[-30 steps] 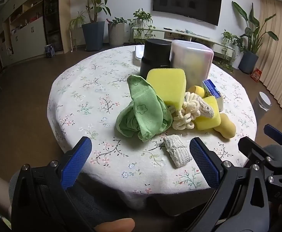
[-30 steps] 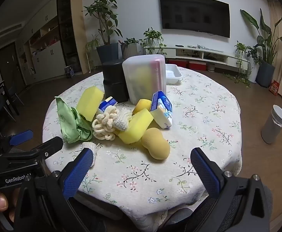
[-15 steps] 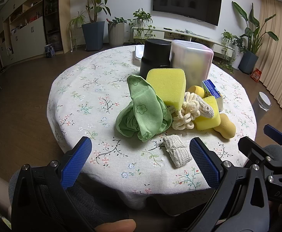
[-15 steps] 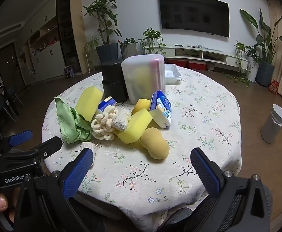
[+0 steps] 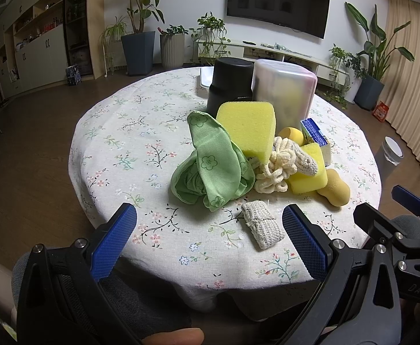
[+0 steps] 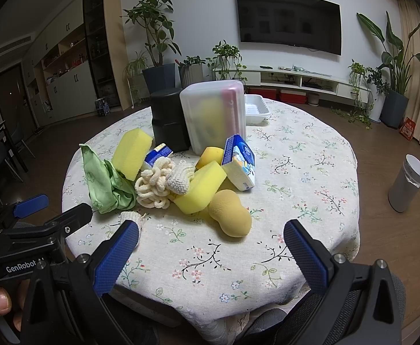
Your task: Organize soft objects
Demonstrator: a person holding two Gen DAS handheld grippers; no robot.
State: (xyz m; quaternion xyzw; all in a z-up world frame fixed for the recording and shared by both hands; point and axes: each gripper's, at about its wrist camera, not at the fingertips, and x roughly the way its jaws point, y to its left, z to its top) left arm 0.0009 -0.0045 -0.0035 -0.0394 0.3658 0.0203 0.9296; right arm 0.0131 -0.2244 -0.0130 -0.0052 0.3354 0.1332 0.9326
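1. Both tools hang at the near rim of the round table point(image 5: 118, 132), gaping wide and holding nothing: left gripper point(image 5: 208, 221), right gripper point(image 6: 211, 234).
2. The soft things sit heaped just in front of the frosted storage box point(image 6: 214, 118): green cloth point(image 5: 213, 166), big yellow sponge point(image 5: 247, 126), cream looped scrubber point(image 5: 276, 166), smaller yellow sponge point(image 6: 200, 187).
3. Nearer the rim than the heap lie two loose pieces: the knitted pad point(image 5: 263, 225) and the tan peanut-shaped sponge point(image 6: 230, 212).
4. The knitted pad lies almost between the left gripper's fingers, toward the right one (its long axis slants toward that finger), so the left hand is nearer it.
5. The tan sponge sits straight ahead of the right gripper, long axis running away from it.
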